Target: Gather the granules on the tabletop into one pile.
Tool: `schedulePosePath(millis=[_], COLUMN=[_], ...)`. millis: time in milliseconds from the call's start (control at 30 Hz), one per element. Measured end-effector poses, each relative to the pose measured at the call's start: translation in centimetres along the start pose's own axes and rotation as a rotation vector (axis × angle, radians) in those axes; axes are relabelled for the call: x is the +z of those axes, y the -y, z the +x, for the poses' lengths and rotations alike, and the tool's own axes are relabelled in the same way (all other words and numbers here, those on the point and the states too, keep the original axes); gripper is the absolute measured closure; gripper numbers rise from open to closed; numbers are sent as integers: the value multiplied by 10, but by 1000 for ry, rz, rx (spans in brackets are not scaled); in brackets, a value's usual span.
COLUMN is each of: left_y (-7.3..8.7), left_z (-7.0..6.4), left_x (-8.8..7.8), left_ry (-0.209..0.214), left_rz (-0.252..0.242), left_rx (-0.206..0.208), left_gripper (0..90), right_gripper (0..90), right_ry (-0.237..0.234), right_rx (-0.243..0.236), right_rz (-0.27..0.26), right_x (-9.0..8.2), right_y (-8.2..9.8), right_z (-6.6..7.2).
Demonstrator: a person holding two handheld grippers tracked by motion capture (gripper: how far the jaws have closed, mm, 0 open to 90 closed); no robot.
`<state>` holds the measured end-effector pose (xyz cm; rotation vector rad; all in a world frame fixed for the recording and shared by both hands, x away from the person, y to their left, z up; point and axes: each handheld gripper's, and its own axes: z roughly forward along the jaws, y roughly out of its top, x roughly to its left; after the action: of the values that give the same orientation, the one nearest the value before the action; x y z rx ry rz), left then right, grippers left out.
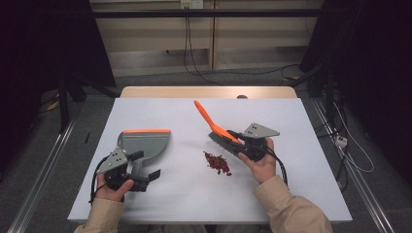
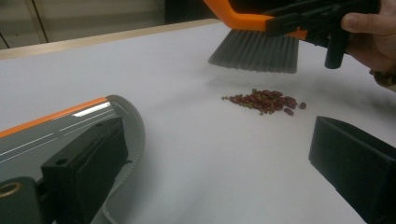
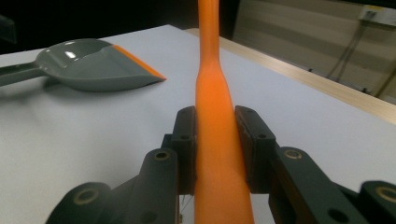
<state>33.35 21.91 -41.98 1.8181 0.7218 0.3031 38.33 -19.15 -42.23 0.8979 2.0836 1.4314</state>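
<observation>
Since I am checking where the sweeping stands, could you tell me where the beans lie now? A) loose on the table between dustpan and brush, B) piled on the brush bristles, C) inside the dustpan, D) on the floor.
A: the beans lie in a small heap on the table, right of the dustpan and just below the brush, apart from both.

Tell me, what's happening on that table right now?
Right gripper shut on brush. Left gripper by dustpan, grip unclear. Red bits between them.
</observation>
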Motion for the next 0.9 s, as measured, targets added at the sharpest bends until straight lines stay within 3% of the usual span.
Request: schedulePosePath(millis=[233, 433, 900], left_y=[1, 2, 2], left_z=[1, 3, 2], left_x=[-1, -1, 1], left_ry=[1, -2, 5], left_rz=[-4, 4, 8], left_rx=[-8, -7, -7], left_gripper=[43, 43, 43], right_gripper=[714, 714, 713], right_ry=[-117, -176, -224], right_rx=[-10, -14, -34], right_rz=[15, 19, 5], right_x=[17, 25, 30], right_y=[2, 4, 1], right_z=[-19, -26, -33])
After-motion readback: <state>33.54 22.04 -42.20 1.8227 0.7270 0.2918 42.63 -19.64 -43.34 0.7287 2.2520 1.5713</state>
